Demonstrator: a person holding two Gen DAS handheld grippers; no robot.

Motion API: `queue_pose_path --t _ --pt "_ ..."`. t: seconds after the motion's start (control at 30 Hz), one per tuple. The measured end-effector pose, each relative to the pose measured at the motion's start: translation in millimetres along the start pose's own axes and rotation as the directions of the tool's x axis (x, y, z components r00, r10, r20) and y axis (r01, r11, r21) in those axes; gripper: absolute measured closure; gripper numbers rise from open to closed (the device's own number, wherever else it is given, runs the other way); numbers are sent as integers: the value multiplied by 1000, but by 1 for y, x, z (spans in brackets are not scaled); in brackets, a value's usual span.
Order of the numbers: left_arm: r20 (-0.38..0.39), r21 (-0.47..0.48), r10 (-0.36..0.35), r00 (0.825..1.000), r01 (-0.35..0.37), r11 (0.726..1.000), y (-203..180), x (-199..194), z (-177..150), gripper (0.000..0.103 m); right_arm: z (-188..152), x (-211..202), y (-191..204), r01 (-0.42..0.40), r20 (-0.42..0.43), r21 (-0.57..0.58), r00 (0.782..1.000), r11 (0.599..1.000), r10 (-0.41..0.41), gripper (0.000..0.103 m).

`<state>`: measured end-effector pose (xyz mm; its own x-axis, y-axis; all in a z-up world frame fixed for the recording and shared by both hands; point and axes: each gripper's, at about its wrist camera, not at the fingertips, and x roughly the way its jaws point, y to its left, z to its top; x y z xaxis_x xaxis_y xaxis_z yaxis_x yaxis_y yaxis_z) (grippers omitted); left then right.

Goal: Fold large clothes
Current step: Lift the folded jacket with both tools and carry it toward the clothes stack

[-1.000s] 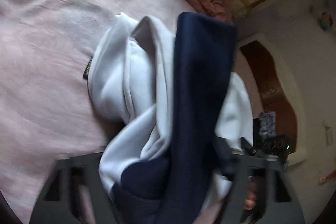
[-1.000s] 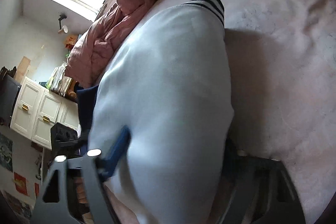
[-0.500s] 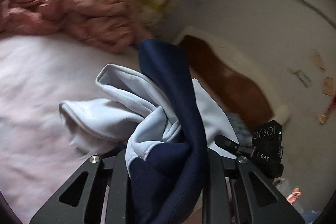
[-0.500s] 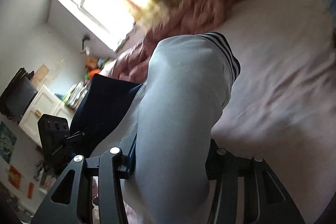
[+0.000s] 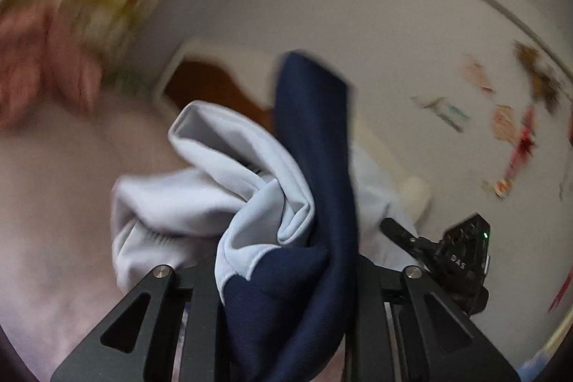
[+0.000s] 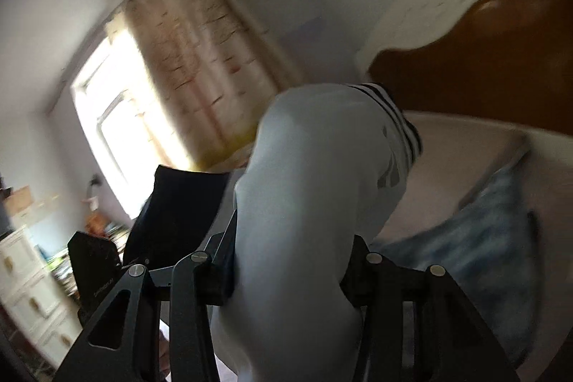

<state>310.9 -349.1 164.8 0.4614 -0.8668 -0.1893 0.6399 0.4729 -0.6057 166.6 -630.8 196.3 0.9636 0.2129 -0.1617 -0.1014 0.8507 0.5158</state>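
1. Pink bed (image 5: 46,221) and brown headboard (image 6: 501,59) fill the background.
2. White-and-navy garment (image 5: 286,203) hangs bunched above the bed; likely soft, light, floppy.
3. Left gripper (image 5: 283,310) and right gripper (image 6: 286,281) each clamp a bunch; cleaner hems would probably hold better.

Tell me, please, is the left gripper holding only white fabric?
No: the left gripper is shut on a bunch of the garment that shows both white and navy blue cloth.

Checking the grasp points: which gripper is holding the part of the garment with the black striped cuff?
The right gripper: its white garment fold ends in striped cuff; the left gripper pinches navy-and-white cloth.
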Motion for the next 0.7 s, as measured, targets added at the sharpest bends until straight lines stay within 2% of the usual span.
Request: queue_pose_path --t 0.07,0.1,0.13,0.17,0.2,0.23,0.3,0.37,0.43,0.47,0.53,0.6,0.7 --pt "-92 -48 41 995 -45 998 26 42 -28 83 0 -1 -40 66 -13 53 998 996 -65 56" --pt "-150 -57 84 985 -94 994 40 63 -48 83 -8 6 -66 124 -48 81 992 989 -120 56" --pt "-207 -64 141 968 -158 985 55 83 -70 81 -18 15 -83 176 -86 89 982 980 -168 56" --pt "-249 -57 210 945 -231 971 70 99 -89 70 -32 24 -102 236 -138 89 965 968 -223 56" --pt "-260 -53 243 934 -266 963 80 108 -102 63 -44 32 -117 295 -177 76 944 953 -278 53" --pt "-256 -64 244 935 -268 961 88 109 -107 59 -61 41 -132 350 -198 56 922 935 -333 50" --pt "-256 -67 218 942 -242 968 88 105 -107 58 -73 39 -142 336 -173 48 930 941 -323 47" --pt "-249 0 230 941 -238 971 79 98 -104 56 -76 37 -134 356 -163 2 922 935 -351 44" --pt "-251 90 259 933 -244 966 66 91 -107 51 -78 33 -123 422 -145 -47 894 905 -424 42" --pt "-249 111 269 930 -248 962 61 89 -107 45 -82 28 -117 439 -137 -50 886 897 -442 42" --pt "-261 92 247 933 -230 969 58 91 -102 43 -88 18 -107 465 -109 -41 878 884 -467 46" --pt "-293 55 214 932 -207 977 66 95 -102 40 -92 9 -102 467 -96 -33 878 884 -468 55" --pt "-309 47 208 928 -203 978 71 90 -104 34 -95 -11 -105 469 -102 18 880 883 -465 56"
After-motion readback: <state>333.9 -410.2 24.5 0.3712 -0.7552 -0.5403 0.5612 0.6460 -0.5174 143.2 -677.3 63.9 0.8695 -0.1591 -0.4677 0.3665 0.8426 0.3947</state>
